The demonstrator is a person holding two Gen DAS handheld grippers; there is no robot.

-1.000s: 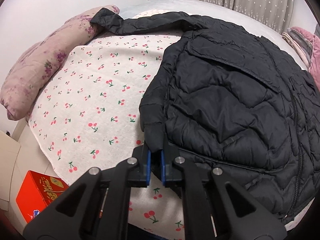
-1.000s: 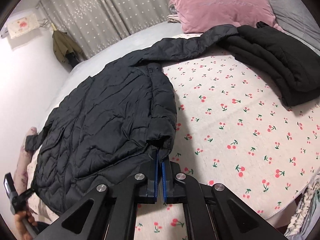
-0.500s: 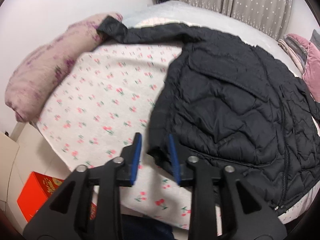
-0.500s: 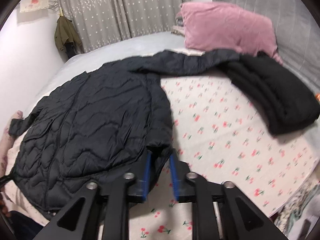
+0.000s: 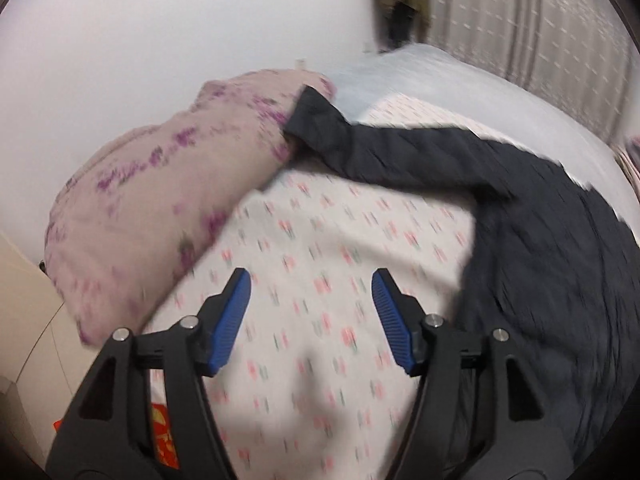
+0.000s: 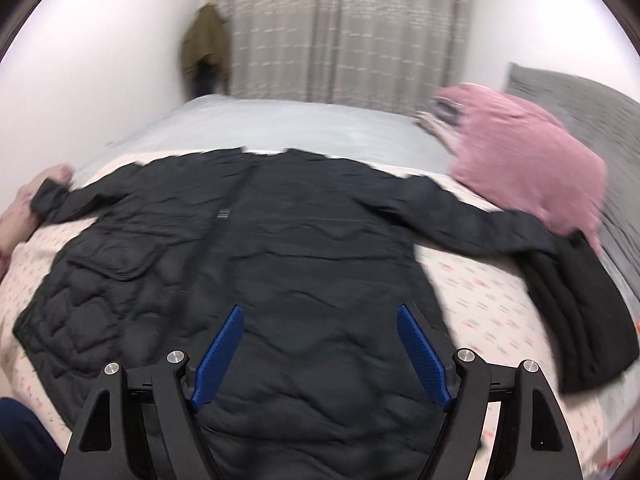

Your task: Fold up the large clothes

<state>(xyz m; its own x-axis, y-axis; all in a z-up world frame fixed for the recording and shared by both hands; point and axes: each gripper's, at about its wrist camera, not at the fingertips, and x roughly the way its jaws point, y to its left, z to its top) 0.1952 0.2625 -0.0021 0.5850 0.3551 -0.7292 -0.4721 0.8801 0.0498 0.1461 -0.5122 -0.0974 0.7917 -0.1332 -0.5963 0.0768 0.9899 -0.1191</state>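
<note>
A black quilted jacket (image 6: pixel 260 264) lies spread flat on the cherry-print bed sheet (image 5: pixel 320 248), both sleeves stretched out to the sides. In the left wrist view only its left sleeve and side (image 5: pixel 540 240) show, at the right. My left gripper (image 5: pixel 311 280) hovers above the bare sheet, left of the jacket, its jaws opening with nothing between them. My right gripper (image 6: pixel 320 316) hangs over the jacket's lower middle, its jaws also opening, and nothing is pinched between the blue pads (image 6: pixel 218 352). Both views are blurred by motion.
A floral pillow (image 5: pixel 160 200) lies at the bed's left end, touching the sleeve cuff. A pink cushion (image 6: pixel 528 168) and a folded black garment (image 6: pixel 580 312) sit at the right end. A red box (image 5: pixel 164 436) stands on the floor. Curtains (image 6: pixel 340 28) hang behind the bed.
Both grippers let go of the jacket's lower corners, opened wide and lifted away. The left view swung left over the sheet; the right view rolled level and swung over the jacket.
</note>
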